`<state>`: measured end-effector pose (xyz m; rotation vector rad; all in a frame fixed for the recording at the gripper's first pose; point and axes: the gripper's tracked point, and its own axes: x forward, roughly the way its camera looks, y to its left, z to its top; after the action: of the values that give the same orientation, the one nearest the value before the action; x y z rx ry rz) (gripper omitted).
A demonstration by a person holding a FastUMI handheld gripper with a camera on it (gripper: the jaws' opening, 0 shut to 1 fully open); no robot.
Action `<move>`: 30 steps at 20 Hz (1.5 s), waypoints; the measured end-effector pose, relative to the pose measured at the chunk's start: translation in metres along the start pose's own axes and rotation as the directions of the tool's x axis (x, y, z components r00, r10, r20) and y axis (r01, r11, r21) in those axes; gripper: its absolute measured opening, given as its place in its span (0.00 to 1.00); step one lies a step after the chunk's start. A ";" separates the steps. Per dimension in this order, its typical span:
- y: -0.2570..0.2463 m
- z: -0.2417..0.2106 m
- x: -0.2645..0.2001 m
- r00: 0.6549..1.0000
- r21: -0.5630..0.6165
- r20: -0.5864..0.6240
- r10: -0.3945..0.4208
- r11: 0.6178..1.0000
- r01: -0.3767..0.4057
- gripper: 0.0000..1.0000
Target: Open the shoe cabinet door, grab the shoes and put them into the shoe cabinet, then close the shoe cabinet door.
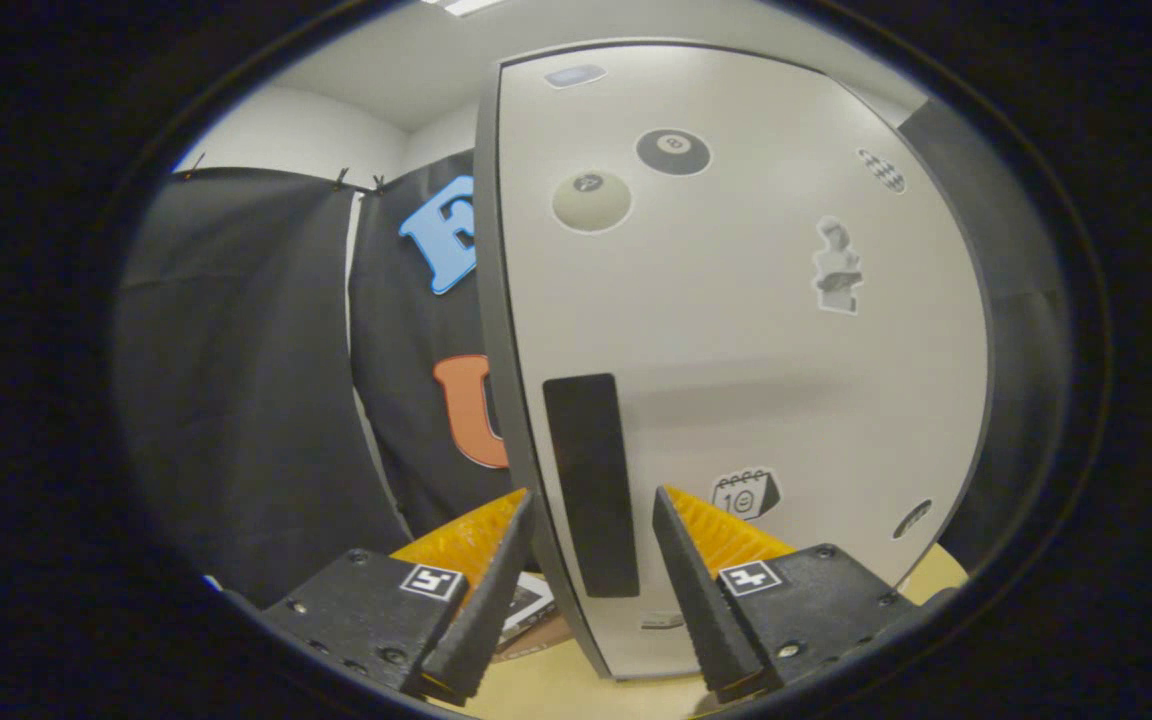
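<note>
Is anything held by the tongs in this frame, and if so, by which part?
Nothing is held. The tongs are open, their fingers straddling the black handle near the edge of the cabinet door, with gaps on both sides.

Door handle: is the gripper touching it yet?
Apart. The gripper view shows the gripper open, its fingers either side of the black handle on the cabinet door, with door surface visible between each finger and the handle.
</note>
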<state>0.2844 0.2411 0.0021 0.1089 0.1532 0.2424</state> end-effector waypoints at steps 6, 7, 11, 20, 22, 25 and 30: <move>-0.015 -0.007 0.004 0.998 -0.171 -0.018 -0.058 0.984 0.054 0.34; -0.014 -0.008 0.002 0.999 -0.187 -0.025 -0.037 0.982 0.032 0.33; -0.012 -0.009 -0.015 0.999 -0.177 -0.032 0.014 0.984 -0.020 0.32; -0.010 -0.011 -0.067 0.988 -0.159 -0.091 0.127 0.977 -0.140 0.30; -0.013 -0.012 -0.075 0.984 -0.171 -0.093 0.151 0.971 -0.166 0.29; -0.017 -0.012 -0.090 0.977 -0.168 -0.099 0.187 0.965 -0.202 0.28; -0.034 -0.011 -0.121 0.972 -0.171 -0.102 0.212 0.959 -0.227 0.28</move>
<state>0.1741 0.1799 0.0038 -0.0665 0.2009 0.4824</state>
